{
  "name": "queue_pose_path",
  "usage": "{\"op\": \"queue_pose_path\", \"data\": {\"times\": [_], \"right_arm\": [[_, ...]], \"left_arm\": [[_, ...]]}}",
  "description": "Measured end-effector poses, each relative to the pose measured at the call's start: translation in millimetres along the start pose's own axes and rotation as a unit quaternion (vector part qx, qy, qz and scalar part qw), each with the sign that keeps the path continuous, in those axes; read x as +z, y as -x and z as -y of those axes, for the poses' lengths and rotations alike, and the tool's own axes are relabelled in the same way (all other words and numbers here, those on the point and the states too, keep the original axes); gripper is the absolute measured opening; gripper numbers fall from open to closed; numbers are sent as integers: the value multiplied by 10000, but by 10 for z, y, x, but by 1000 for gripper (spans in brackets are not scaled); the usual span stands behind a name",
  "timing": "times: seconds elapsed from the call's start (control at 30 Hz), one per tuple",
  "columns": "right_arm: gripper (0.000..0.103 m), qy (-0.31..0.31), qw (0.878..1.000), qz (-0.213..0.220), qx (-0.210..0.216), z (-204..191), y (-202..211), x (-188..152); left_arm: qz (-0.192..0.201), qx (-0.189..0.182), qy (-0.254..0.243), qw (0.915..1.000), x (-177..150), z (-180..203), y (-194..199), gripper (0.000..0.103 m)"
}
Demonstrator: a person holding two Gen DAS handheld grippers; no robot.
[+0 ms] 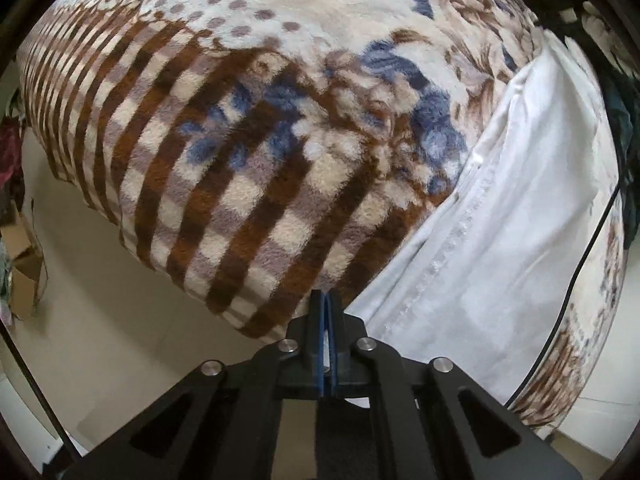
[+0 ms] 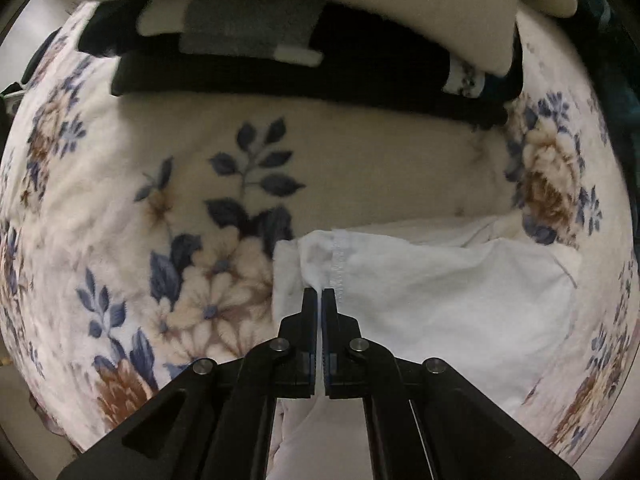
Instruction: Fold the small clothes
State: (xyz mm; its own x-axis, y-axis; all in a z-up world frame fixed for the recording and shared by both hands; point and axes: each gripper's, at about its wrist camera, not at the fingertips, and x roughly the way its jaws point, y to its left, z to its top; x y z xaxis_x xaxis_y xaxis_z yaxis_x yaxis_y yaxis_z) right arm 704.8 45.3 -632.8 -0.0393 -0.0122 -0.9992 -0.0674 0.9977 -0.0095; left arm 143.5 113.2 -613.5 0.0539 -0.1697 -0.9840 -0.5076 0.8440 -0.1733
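Fleece blanket [image 1: 240, 152] covers the bed, with floor to the near left. From my left wrist, the white garment [image 1: 500, 216] lies to the right; my left gripper [image 1: 326, 300] is closed, a sliver of white seemingly between its fingers. From my right wrist, the garment [image 2: 440, 300] spreads near and right, and my right gripper [image 2: 319, 294] pinches its stitched hem. It looks light, limp cotton; hems and corners are best to grip.
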Motion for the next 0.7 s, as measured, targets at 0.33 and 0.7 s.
{"op": "queue_pose_path", "data": {"times": [0.33, 0.7], "right_arm": [[84, 79, 9908, -57, 1347, 673, 715, -609], [84, -343, 9816, -889, 1653, 1548, 421, -3079]], "left_arm": [[174, -73, -79, 9998, 264, -32, 493, 77], [-384, 468, -1263, 9901, 166, 445, 112, 89]]}}
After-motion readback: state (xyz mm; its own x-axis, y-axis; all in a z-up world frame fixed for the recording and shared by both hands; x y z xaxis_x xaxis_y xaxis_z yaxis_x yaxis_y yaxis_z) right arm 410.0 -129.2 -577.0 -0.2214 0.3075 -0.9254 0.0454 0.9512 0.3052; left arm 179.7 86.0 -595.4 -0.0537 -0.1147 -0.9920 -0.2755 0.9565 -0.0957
